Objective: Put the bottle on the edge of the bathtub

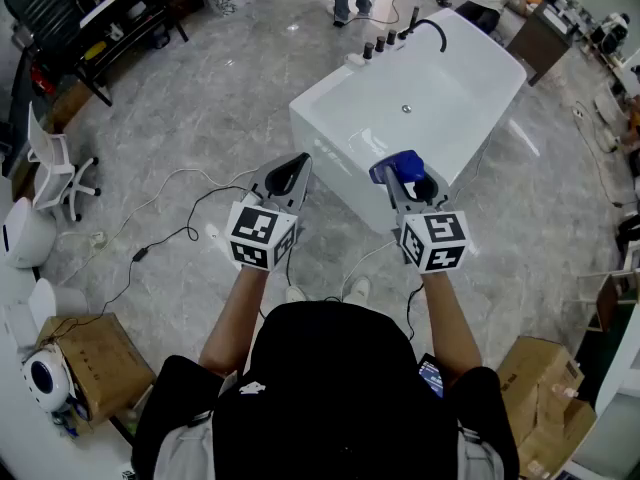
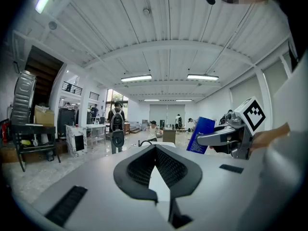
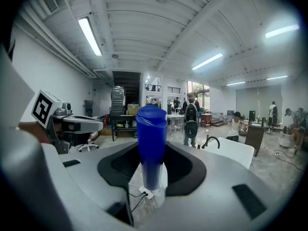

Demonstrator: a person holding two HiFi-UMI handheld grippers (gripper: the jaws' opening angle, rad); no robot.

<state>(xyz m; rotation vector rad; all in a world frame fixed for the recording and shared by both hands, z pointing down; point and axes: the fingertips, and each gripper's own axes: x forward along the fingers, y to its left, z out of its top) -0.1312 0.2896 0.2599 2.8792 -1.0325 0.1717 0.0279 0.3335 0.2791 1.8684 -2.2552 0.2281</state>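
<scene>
Carry the bottle point(image 3: 151, 129) upright in the right gripper's point(image 1: 407, 181) pinching jaws, set it squarely on the bathtub point(image 1: 322, 120) edge, with the left gripper's point(image 1: 297, 165) jaws pressed together, empty.

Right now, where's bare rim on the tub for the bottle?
Bare: the bathtub rim nearest the bottle, and its right-hand long side. Crowded: the far-left rim, lined with knobs and the faucet.
</scene>
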